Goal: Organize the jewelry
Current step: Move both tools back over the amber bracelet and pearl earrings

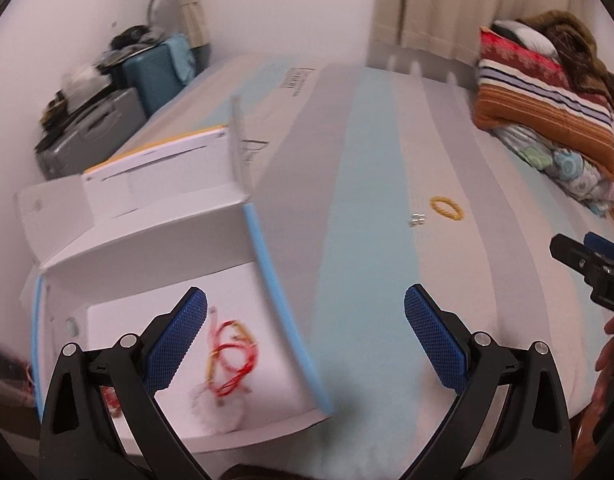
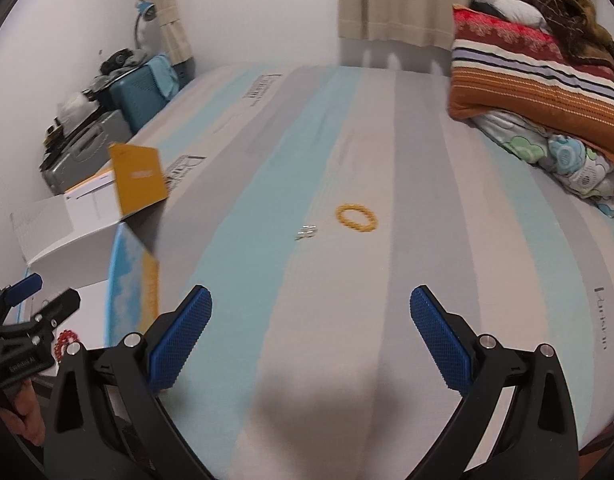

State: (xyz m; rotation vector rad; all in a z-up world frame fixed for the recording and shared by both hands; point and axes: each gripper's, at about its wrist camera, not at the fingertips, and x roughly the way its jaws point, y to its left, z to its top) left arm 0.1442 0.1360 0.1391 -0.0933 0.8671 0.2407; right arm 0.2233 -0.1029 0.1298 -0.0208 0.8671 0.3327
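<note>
Two pieces are left out on the bed [image 1: 367,160]. Left wrist view: left gripper [image 1: 305,338] at lower centre, fingers [image 1: 179,342] spread wide, nothing between them, hovering at the right edge of the open white box [image 1: 155,240] at lower left. Red and yellow string bracelets [image 1: 231,356] lie tangled on the box floor by a white fuzzy item, too blurred to identify. Yellow beaded bracelet [image 1: 447,208] sits right of centre on the bedsheet, small silver piece [image 1: 417,220] just beside it on its left; the right unit pokes in at the right edge. Right wrist view: right gripper [image 2: 311,338] at lower centre, fingers [image 2: 441,344] wide apart, empty, aimed up the bed toward the yellow beaded bracelet [image 2: 357,218] and silver piece [image 2: 306,232] mid-frame, both well ahead. Open box [image 2: 87,220] at left, a red beaded bracelet [image 2: 65,342] visible at lower left. My read: next step is the right side fetching the yellow loop. Come down over one side of the ring, pinch the bead strand, avoid scooping sheet fabric. Silver piece looks tiny; likely needs a precise tip pinch.
</note>
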